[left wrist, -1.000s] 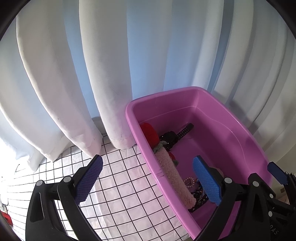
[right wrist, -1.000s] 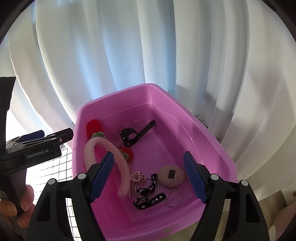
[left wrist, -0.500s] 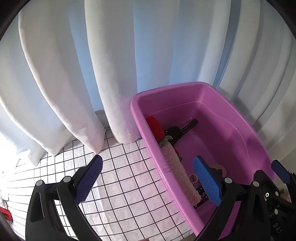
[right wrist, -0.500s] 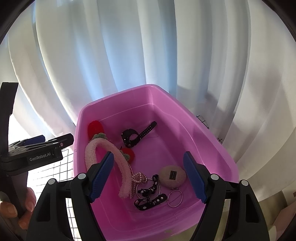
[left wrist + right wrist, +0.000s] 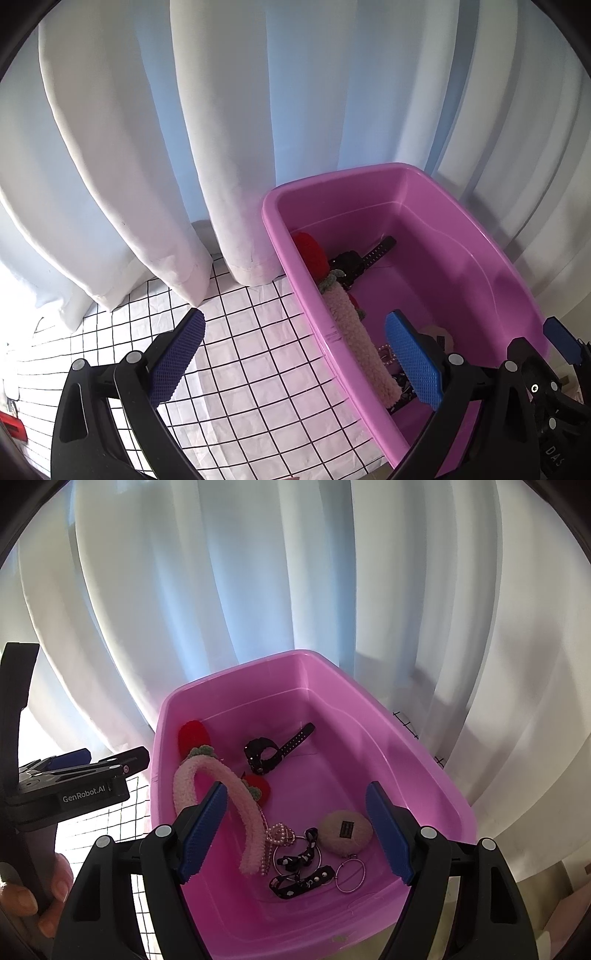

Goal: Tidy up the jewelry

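Sitting inside a pink tub (image 5: 436, 775) on the worktop: all the jewelry. Fuzzy pink headband (image 5: 236, 786) with red strawberries at 9 o'clock in the tub, curving down toward 6. Black strap (image 5: 273, 747) near 12 o'clock. Round tan puff (image 5: 345, 829) at 4 o'clock, just beside a silver ring (image 5: 350, 878). Pearl bow (image 5: 280, 833) and black bows (image 5: 301, 877) near 6 o'clock. Hanging above the tub: right gripper (image 5: 295, 830), jaws wide open, holding nothing. Hanging over the tub's left rim and the checked cloth (image 5: 258, 369): left gripper (image 5: 295, 358), jaws wide open, empty too. Behind it all, white curtains (image 5: 221, 129).
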The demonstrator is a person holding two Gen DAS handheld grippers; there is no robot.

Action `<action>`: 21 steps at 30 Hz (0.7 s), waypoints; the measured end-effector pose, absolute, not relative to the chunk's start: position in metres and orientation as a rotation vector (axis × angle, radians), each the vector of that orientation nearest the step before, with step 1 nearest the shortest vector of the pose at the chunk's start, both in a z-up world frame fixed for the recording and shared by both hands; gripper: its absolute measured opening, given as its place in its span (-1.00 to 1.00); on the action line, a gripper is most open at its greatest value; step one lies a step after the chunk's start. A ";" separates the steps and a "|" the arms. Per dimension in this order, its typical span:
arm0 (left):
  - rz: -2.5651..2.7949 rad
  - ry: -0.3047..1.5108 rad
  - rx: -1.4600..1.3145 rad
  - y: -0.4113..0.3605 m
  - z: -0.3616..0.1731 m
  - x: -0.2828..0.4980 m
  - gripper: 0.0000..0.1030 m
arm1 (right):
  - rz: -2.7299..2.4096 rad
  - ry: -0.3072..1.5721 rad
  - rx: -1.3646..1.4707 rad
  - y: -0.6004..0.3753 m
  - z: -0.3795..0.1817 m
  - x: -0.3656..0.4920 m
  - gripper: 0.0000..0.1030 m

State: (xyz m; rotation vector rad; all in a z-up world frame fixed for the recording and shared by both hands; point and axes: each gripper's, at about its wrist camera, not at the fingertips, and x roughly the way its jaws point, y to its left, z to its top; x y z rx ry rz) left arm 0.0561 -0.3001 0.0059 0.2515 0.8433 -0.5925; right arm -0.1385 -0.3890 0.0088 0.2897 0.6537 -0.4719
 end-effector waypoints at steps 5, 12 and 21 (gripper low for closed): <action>-0.592 0.841 0.249 -0.301 0.007 0.056 0.87 | -0.472 0.651 0.289 -0.388 0.010 -0.138 0.43; -0.591 0.840 0.248 -0.301 0.008 0.055 0.87 | -0.469 0.648 0.284 -0.387 0.012 -0.138 0.43; -0.588 0.836 0.245 -0.300 0.010 0.054 0.87 | -0.469 0.649 0.284 -0.387 0.013 -0.138 0.43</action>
